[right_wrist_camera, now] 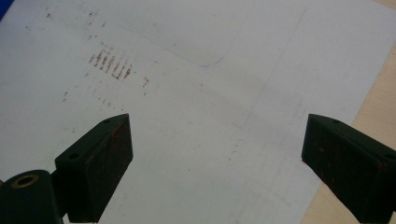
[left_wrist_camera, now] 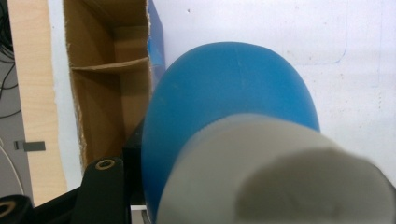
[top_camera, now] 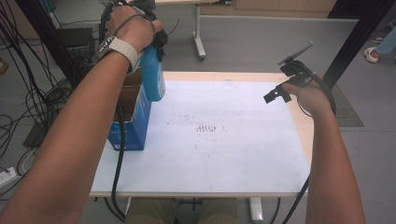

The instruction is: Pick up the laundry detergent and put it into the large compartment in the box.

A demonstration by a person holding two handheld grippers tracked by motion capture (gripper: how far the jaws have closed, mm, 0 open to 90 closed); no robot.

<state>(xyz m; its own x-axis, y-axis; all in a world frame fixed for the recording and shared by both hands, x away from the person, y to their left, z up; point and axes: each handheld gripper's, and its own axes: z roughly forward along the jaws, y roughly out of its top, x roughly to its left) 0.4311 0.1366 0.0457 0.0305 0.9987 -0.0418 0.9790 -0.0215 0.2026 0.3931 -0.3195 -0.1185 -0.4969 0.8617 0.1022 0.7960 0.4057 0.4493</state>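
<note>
Two grippers: the left gripper (top_camera: 148, 35) is clamped on a blue bottle (top_camera: 152, 74) above the box (top_camera: 135, 121); the right gripper (right_wrist_camera: 215, 163) hangs over the mat (top_camera: 224, 140), jaws apart

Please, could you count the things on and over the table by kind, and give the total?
Blue bottles, held in the left gripper over the box: 1
Open cardboard boxes with blue outside, at the table's left edge: 1
White sheets covering the table: 1
Total: 3
</note>
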